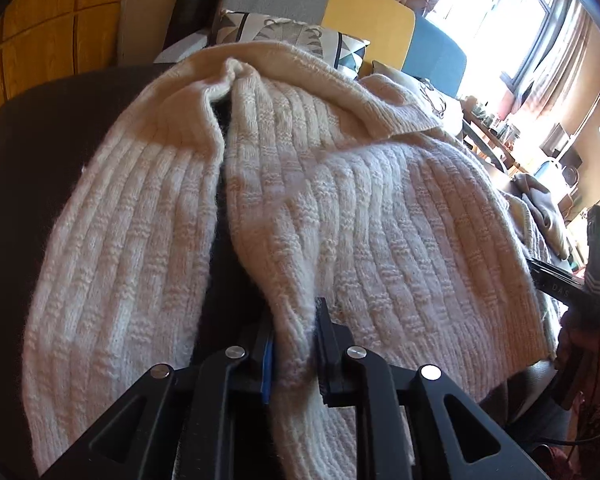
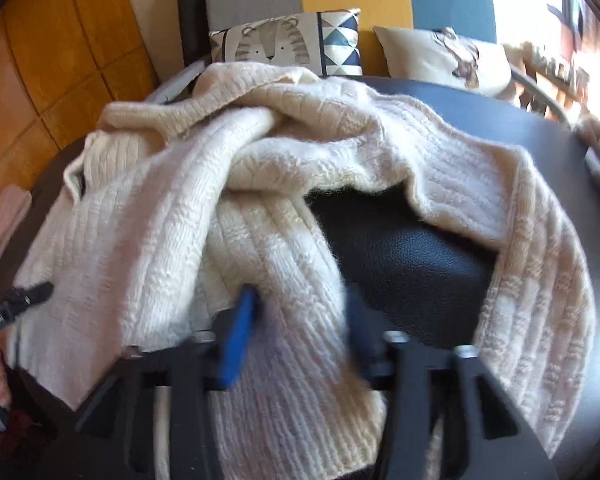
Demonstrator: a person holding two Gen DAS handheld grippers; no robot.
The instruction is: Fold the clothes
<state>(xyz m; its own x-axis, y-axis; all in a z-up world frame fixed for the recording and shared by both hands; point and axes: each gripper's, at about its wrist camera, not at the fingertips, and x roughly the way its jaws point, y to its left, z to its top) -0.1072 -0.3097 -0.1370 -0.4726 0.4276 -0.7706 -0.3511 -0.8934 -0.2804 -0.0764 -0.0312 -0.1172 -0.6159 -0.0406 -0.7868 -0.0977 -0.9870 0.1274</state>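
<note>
Both tongs, left (image 1: 294, 340) and right (image 2: 300, 340), are clamped on the cream sweater (image 1: 339, 200) low in frame; I would lift evenly so it folds flat on the dark desk (image 2: 399, 248).

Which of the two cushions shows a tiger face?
The left cushion, behind the cream sweater; it also has blue triangles. The right cushion is plain cream with a deer.

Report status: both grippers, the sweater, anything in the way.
Left gripper shut on cream sweater. Right gripper shut on a knit fold. Sweater bunched on dark table. Nothing in the way.
</note>
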